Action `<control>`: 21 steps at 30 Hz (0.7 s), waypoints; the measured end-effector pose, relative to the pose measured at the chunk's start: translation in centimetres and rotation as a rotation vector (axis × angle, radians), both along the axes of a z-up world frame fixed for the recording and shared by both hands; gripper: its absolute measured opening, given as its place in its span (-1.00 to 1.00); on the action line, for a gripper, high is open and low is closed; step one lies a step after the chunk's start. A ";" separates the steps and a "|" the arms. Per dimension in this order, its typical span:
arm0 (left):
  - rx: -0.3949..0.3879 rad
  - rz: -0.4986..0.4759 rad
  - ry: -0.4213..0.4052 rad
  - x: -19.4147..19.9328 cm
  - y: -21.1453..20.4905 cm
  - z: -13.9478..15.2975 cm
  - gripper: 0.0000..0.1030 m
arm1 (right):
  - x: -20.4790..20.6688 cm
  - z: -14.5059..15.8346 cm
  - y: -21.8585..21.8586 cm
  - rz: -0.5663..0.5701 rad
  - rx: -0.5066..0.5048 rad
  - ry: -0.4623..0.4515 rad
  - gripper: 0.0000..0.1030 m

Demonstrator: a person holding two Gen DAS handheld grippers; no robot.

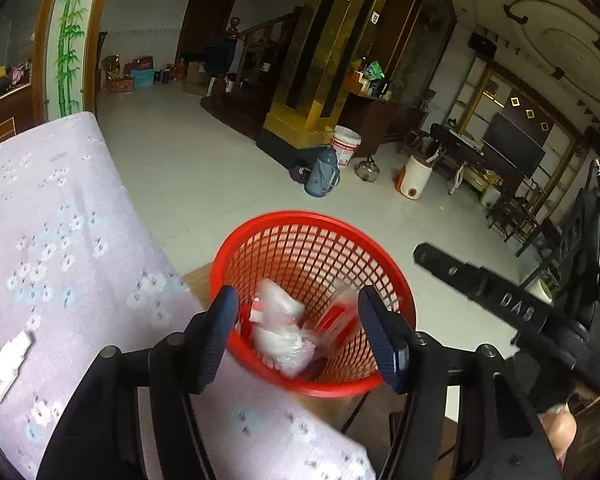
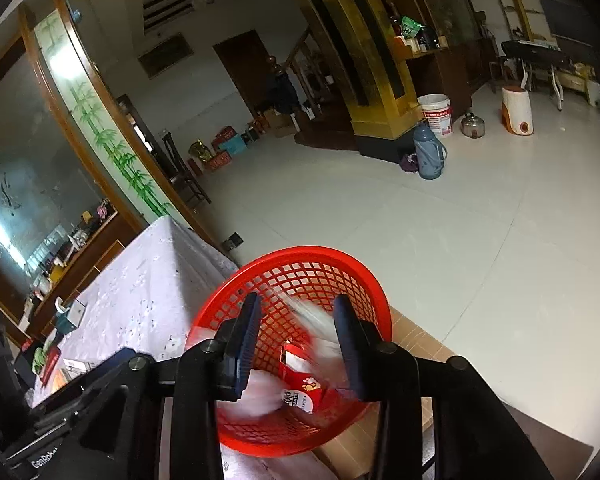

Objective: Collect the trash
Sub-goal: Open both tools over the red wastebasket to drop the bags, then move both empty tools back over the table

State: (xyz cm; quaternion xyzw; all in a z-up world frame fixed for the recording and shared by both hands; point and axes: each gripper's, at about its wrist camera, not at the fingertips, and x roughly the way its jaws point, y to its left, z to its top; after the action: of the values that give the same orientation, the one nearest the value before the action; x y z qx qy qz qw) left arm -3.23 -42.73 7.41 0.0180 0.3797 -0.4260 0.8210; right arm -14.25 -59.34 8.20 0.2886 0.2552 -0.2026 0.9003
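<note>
Both my claws hang over the red mesh basket, fingers spread wide, gripping nothing. Between the left gripper fingers I see clear plastic bags and a red packet lying in the basket. Past the right gripper, a blurred white scrap is inside the basket above a red carton. The basket stands beside the floral-clothed table; a white bottle lies there. Farther off, a blue flask stands on the tiled floor.
</note>
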 end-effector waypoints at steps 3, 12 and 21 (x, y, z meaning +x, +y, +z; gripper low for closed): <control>0.010 0.027 0.005 0.1 2.2 0.2 0.19 | -0.5 0.3 0.9 0.034 -0.006 -0.012 -0.20; 0.034 0.127 -0.012 -1.7 12.3 0.2 0.27 | 1.0 0.3 8.2 0.250 0.022 -0.016 -0.10; 0.058 0.294 -0.025 -1.4 23.9 0.3 0.28 | 3.2 -0.5 16.2 0.457 -0.017 0.036 -0.01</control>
State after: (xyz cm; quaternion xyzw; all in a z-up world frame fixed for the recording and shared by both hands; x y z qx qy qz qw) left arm -4.63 -18.78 7.73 -0.0090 0.3802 -0.2898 0.8783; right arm -11.08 -43.16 7.67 0.2120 0.3283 -0.0005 0.9205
